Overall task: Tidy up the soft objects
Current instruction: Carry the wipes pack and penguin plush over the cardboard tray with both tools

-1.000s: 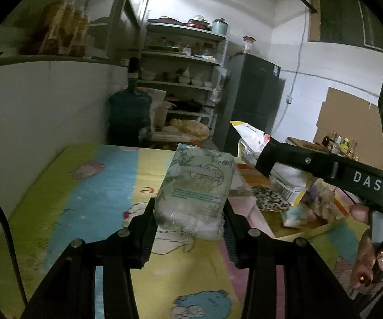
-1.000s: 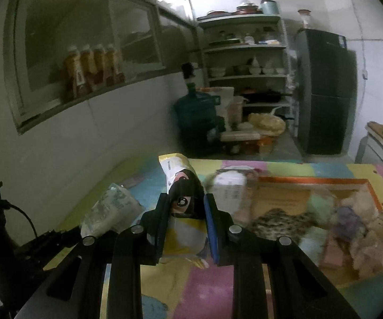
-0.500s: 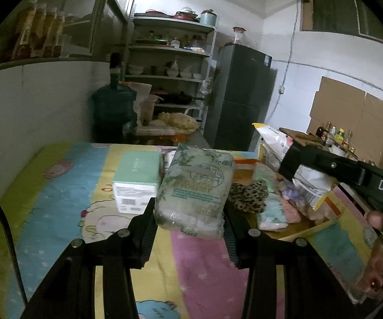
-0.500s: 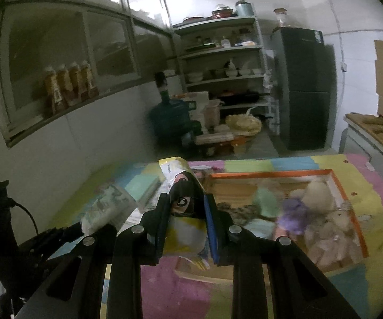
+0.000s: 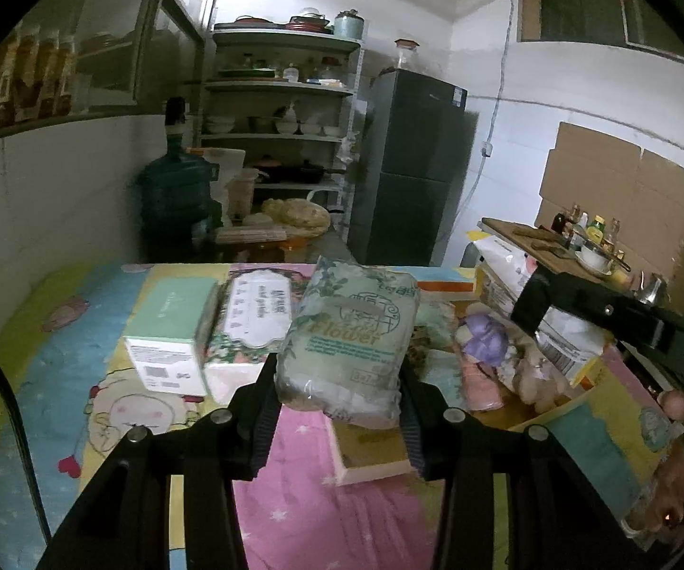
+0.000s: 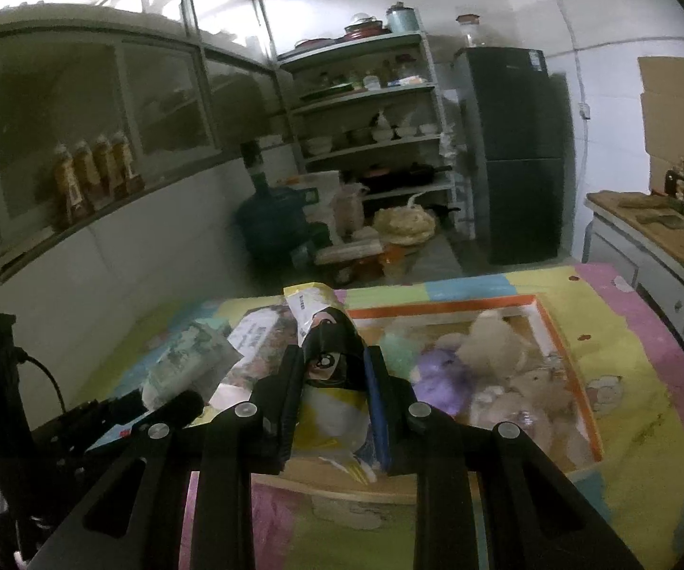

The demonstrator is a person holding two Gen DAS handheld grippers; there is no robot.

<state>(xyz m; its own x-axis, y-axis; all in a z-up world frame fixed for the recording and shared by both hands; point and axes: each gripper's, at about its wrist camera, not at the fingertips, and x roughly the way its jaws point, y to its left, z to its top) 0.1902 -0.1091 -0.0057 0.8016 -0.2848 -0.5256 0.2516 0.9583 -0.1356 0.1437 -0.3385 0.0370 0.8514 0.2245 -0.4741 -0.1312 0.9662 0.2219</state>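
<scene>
On the left, the left gripper (image 5: 339, 392) has its fingers (image 5: 266, 408) about halfway apart, pressed against both sides of a soft pack of tissues (image 5: 349, 346) with a green flower print. The pack sits raised above the colourful cartoon mat (image 5: 80, 346). Just beyond it on the mat lie a mint-green tissue box (image 5: 171, 327) and, touching it, a flowered pack of tissues (image 5: 256, 323).

Further right stands a shallow wooden tray (image 6: 565, 356) with an orange rim. In it lie a purple plush toy (image 6: 441, 375), a beige teddy bear (image 6: 493, 342) and other soft things that are too blurred to name.

The right gripper (image 6: 334, 392) holds its fingers (image 6: 375, 399) fairly close together, clamped on a yellow and white bag (image 6: 327, 346) with a dark cartoon face. The bag hangs over the near left corner of the tray. Its lower end is hidden behind the fingers, and its print is hard to read.

In the left wrist view, the right gripper's arm cuts across the tray's far side, and a hand (image 5: 679, 465) is cropped at the frame's edge.
</scene>
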